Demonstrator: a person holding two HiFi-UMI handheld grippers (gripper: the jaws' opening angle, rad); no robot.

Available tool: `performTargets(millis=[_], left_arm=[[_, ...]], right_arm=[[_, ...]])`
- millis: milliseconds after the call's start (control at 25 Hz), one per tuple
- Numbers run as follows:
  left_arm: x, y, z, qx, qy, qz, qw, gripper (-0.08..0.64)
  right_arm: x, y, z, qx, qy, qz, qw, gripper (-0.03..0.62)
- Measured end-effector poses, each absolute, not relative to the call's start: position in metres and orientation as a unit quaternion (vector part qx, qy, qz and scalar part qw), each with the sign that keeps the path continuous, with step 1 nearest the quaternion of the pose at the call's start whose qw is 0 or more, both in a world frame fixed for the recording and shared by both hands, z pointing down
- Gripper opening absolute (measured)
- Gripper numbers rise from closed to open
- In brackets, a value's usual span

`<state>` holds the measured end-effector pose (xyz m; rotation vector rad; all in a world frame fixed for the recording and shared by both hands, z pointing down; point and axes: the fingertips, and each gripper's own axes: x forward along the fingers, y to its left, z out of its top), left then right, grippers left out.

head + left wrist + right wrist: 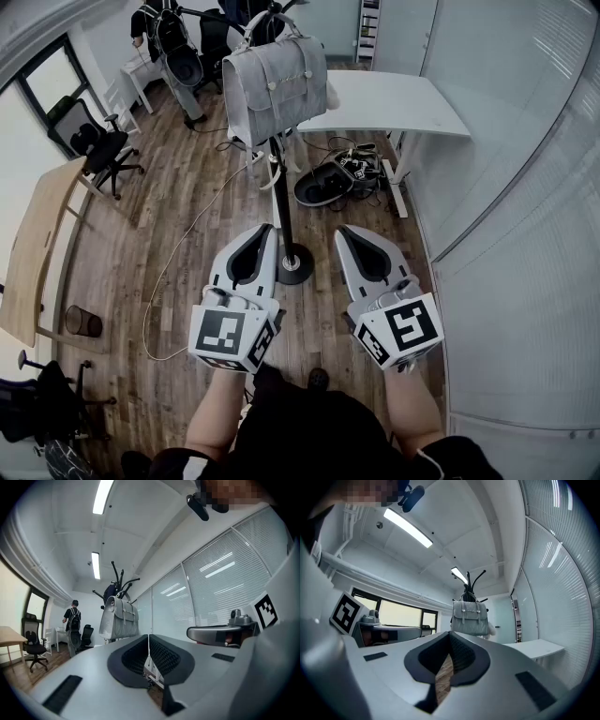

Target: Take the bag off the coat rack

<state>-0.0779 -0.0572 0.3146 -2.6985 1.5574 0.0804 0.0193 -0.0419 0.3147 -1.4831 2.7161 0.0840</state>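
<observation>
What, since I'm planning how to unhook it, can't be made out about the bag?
- Which hook carries the bag: in the head view a dark item crowds the top of the coat rack, and it is too small in both gripper views.
- Bag's back: faces away in every view.
- Rack's upper pole: behind the bag in the head view.

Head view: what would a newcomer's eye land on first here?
A grey bag hangs on a black coat rack in the middle of the wood floor. Nearer the person, the left gripper and right gripper point toward it, both shut and empty. A white desk stands beyond the rack.
</observation>
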Motion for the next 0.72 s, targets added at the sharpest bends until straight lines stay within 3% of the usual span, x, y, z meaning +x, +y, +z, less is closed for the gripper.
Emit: performTargets(millis=[720], left_arm=[[-0.068,-0.041,0.307,-0.86,0.509,0.021,0.034,0.021]], right_arm=[[0.036,-0.03,0.313,-0.463,0.884,0.0,0.06,0.029]])
